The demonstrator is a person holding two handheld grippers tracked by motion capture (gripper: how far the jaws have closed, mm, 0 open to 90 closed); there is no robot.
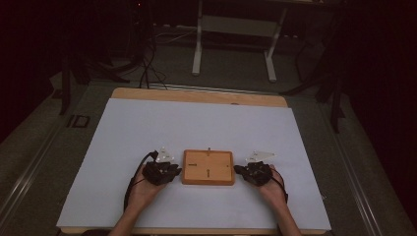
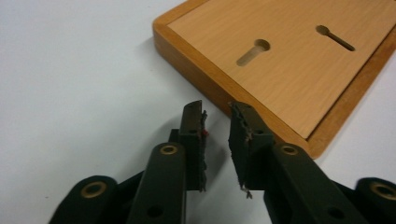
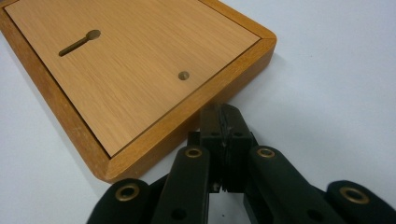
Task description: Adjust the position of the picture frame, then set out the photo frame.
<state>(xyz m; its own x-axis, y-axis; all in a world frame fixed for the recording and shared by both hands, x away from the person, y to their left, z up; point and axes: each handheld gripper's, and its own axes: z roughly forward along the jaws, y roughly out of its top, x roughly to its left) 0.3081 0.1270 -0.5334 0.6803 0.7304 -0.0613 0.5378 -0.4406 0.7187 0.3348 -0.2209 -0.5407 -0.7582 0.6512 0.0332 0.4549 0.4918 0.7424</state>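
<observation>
- While my left gripper [image 2: 217, 112] hovers by the wooden board [image 2: 299, 60], its jaws stand narrowly apart, empty.
- My right gripper [image 3: 223, 114] has jaws pressed together, empty; its view reveals a brass pin [image 3: 184, 75].

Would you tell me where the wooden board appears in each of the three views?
High view: the wooden board lies flat at centre, between the two grippers.
Left gripper view: upper right, just beyond the jaws.
Right gripper view: upper left, its near corner by the jaws.
Shared landmark: the keyhole slot in its face.
</observation>
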